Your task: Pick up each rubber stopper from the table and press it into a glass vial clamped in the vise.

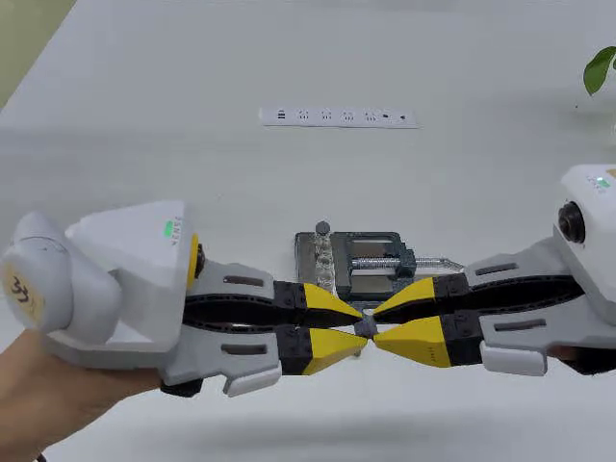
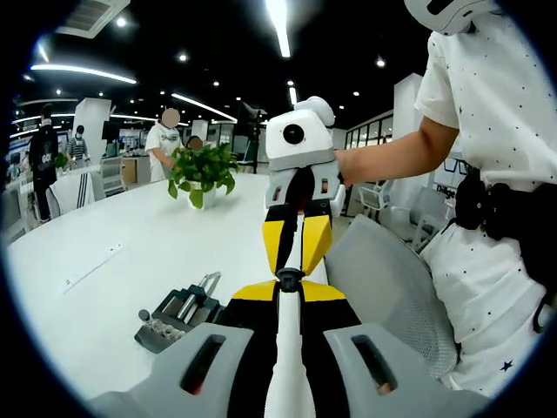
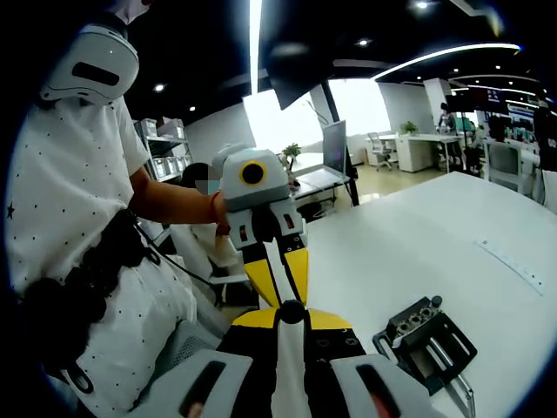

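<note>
Above the table, in front of the vise (image 1: 371,279), my left gripper (image 1: 359,326) and right gripper (image 1: 376,328) meet tip to tip. A small dark rubber stopper (image 1: 367,327) sits pinched where the yellow fingertips come together, and both pairs of jaws look shut on it. The same stopper (image 2: 289,279) shows at the tips in the left gripper view, and the stopper (image 3: 291,311) in the right gripper view. The vise (image 2: 178,318) holds a row of glass vials (image 1: 325,266). A dark stopper (image 1: 322,228) tops the far vial.
A white power strip (image 1: 337,116) lies farther back on the white table (image 1: 144,144). A potted plant (image 2: 202,170) stands at the table's far right edge. A grey chair (image 2: 387,292) and the person's body are close behind the grippers.
</note>
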`<state>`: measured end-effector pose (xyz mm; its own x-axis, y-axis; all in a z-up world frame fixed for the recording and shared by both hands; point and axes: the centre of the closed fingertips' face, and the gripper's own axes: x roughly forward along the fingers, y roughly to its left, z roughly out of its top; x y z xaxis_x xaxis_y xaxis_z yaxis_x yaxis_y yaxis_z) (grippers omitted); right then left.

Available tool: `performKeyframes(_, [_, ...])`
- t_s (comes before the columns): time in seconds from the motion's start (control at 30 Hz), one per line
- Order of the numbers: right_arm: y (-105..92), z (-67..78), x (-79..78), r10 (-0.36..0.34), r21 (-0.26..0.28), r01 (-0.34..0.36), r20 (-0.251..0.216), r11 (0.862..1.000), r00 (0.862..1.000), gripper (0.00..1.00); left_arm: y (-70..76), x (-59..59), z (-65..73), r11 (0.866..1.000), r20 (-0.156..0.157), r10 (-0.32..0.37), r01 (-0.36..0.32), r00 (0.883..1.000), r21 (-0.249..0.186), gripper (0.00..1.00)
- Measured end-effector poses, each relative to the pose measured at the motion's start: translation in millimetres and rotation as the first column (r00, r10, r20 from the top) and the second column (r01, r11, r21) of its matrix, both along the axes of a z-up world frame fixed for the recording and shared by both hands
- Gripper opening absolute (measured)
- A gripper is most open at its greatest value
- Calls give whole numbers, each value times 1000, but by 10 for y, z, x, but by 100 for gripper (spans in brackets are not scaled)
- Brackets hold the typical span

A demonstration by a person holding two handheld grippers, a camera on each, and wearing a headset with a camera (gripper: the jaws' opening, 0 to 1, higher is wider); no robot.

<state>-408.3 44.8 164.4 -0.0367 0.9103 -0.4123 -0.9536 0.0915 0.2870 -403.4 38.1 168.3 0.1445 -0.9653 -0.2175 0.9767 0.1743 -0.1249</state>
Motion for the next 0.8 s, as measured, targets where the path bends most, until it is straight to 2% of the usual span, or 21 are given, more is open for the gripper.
performKeyframes(0.27, [-7,-31,13,11,-29,-11,3,1000,1000,5,80,18,52,998,-11,44,-44,999,-39,4])
performKeyframes(0.33, [-16,-25,34,8,-31,-8,3,999,1000,5,119,32,31,998,-8,60,-61,998,-32,5])
performKeyframes(0.53, [-47,2,184,-9,-49,9,16,999,1000,5,266,75,-36,992,-17,121,-122,992,-26,11])
performKeyframes(0.6, [-38,4,226,-12,-61,13,25,998,1000,5,301,79,-67,991,-11,135,-135,991,-16,12])
performKeyframes(0.67, [-35,-2,282,-14,-72,16,36,997,999,5,340,88,-97,988,-24,153,-153,988,-11,15])
performKeyframes(0.73, [-30,-10,355,-18,-88,22,49,996,999,5,382,104,-101,985,-4,174,-174,985,-15,19])
performKeyframes(0.8, [-25,-28,434,-21,-112,28,67,993,998,5,435,129,-115,980,-14,200,-200,980,-15,23])
